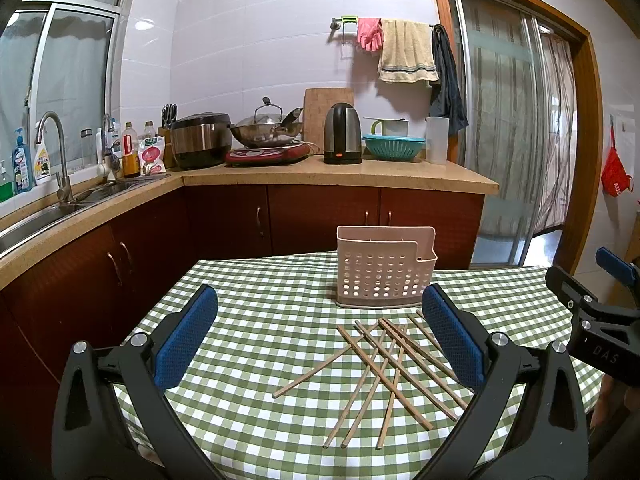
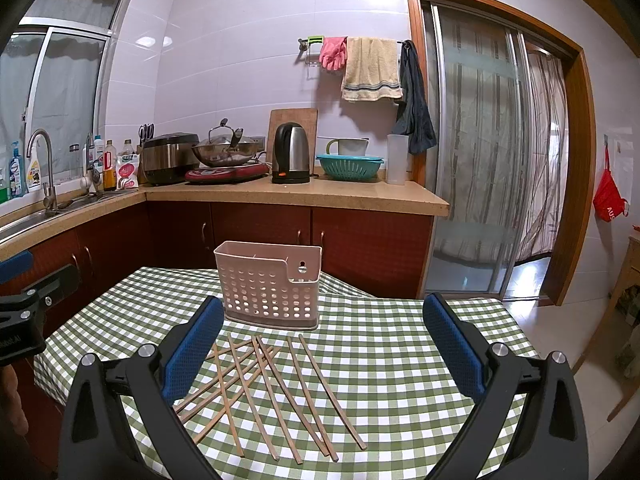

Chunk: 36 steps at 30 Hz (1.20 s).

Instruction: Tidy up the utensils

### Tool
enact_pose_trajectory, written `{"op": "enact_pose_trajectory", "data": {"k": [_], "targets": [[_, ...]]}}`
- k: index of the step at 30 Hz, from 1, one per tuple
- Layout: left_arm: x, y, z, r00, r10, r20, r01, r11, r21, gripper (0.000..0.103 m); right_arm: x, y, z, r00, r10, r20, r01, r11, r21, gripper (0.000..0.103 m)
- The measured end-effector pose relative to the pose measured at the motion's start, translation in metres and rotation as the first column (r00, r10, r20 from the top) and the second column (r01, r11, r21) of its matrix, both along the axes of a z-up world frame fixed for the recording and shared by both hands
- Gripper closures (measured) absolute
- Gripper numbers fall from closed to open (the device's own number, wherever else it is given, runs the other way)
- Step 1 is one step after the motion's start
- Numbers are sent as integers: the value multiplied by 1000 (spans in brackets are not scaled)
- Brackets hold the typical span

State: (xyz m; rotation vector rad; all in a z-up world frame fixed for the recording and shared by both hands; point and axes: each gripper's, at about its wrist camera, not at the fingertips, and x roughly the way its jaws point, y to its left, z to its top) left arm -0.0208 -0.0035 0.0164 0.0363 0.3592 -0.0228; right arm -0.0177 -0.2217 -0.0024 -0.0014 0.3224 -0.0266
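Through my left wrist camera, my left gripper hangs above the counter with its checked green cloth, jaws wide apart and holding nothing. A loose heap of wooden chopsticks lies crisscrossed on the cloth, mostly toward my right blue pad, some sticks passing behind it. Beyond them stands the pink perforated holder, upright, just apart from the nearest stick tips. My right gripper shows at the right edge, off to the side of the heap.

Through my right wrist camera, my right gripper has its jaws spread wide too, empty. The chopsticks fan out toward the left blue pad. The holder stands just behind them. My left gripper pokes in at the left edge.
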Motion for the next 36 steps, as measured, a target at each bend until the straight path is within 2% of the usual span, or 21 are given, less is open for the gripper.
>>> {"op": "enact_pose_trajectory", "data": {"k": [25,30,36], "targets": [[2,1,-5,1000,-1,-10,1,1000,1,3,4,3,1,1000,18,-1,-18,1000,2,6],[15,5,-23,999,-2,-34,2,1000,7,3,11,1,-16,998,55,-1,-55,998,26,6],[41,18,-62,995,9,-96,-8,1000,8,3,24,2,-59,990,136,-30,-135,990,39,6]]}}
